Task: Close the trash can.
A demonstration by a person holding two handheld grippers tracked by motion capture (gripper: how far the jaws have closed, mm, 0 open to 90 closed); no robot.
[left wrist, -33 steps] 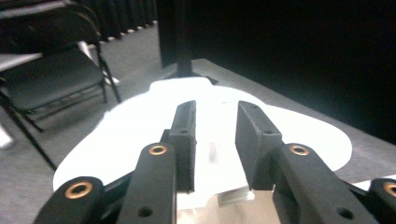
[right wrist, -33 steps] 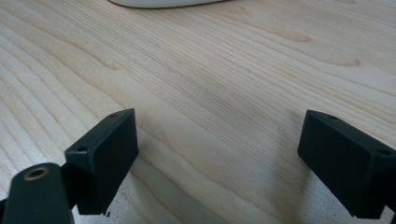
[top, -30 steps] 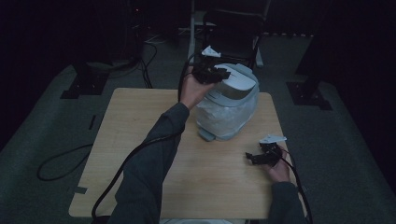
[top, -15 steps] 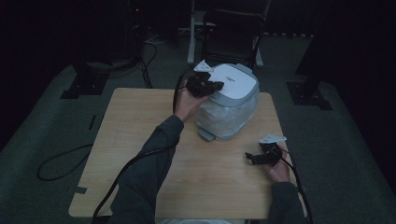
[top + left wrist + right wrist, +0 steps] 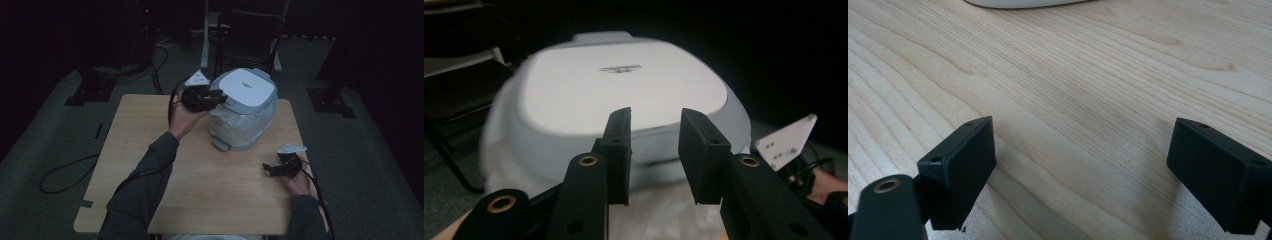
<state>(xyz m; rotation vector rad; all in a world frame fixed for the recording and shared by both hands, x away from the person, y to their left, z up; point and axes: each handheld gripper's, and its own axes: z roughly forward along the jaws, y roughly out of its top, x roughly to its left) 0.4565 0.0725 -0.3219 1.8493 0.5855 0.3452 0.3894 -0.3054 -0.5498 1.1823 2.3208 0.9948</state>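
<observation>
On the far side of the wooden table [image 5: 150, 130] sits a big white and grey cooker [image 5: 245, 107]. It has a smooth white lid [image 5: 248, 86] that is down, and its body is wrapped in clear plastic [image 5: 235, 125]. It stands a bit right of the middle, close to the far edge.

Just left of the cooker, up near the lid, is the left gripper [image 5: 212, 97]. A hand [image 5: 182, 120] holds it from below, and a dark sleeve [image 5: 140, 190] runs back to the near edge. Its jaws have just been opening. In the left gripper view the gripper [image 5: 655, 150] has its two black jaws a small way apart, with nothing between them. They point at the near edge of the lid [image 5: 624, 85], which looks a little blurry. They are close to the cooker but do not touch it.

Near the right edge of the table, well apart from the cooker, is the right gripper [image 5: 270, 170]. It is low over the wood and points left. In the right gripper view the gripper [image 5: 1080, 165] has its jaws wide apart, with just bare table [image 5: 1073, 75] between them. A bit of the cooker's white base [image 5: 1018, 3] shows at the top edge.

Behind the table, on the dark floor, stands a black chair [image 5: 250, 35]. A black cable [image 5: 65, 175] curls on the floor to the left.
</observation>
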